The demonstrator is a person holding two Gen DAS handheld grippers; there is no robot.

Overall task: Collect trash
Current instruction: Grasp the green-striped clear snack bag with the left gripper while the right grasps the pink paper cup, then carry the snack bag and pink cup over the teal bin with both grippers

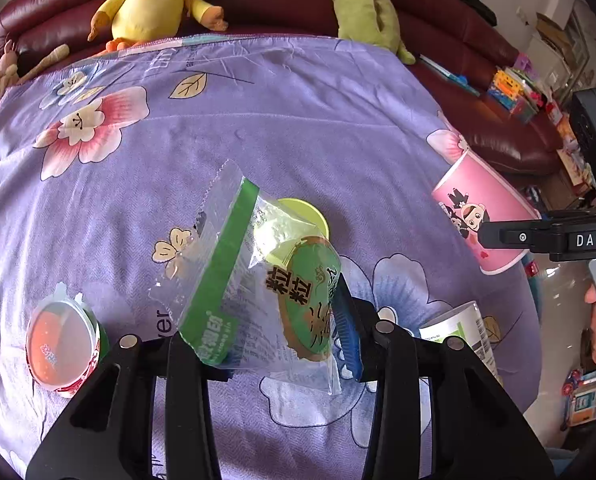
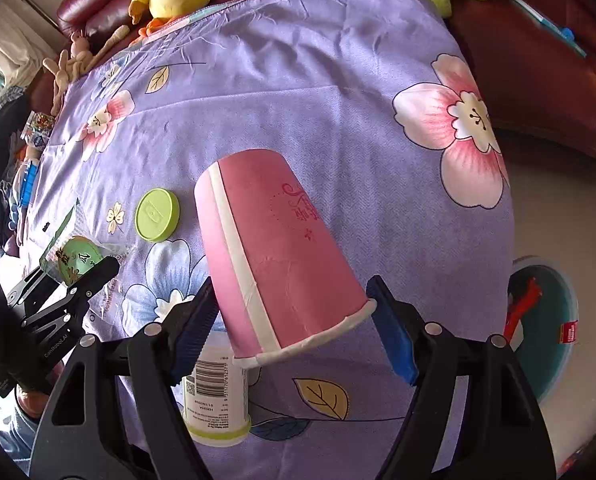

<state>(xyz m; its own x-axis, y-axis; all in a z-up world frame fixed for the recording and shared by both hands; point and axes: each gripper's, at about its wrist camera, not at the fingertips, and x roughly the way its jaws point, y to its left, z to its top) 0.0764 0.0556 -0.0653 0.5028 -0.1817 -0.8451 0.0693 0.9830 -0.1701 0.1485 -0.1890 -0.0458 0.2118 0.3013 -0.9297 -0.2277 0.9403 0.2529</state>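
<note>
Left gripper (image 1: pixel 276 344): jaws pinching 1 clear green-printed wrapper (image 1: pixel 258 280), lifted above the purple floral cloth (image 1: pixel 298 120). Right gripper (image 2: pixel 294 332): jaws spread around 1 pink paper cup (image 2: pixel 278 256), rim nearest, pads not visibly pressing. Beyond: 1 green lid (image 2: pixel 156 214) on the cloth; 1 yellow plush toy (image 1: pixel 154 0) on the sofa.

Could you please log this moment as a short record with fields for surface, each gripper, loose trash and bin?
surface: purple floral cloth
left gripper: jaws shut on clear snack wrapper, lifted off the cloth
right gripper: jaws around pink cup; contact unclear
loose trash: green lid, white bottle, jelly cup
bin: teal bucket beyond the cloth's right edge
</note>
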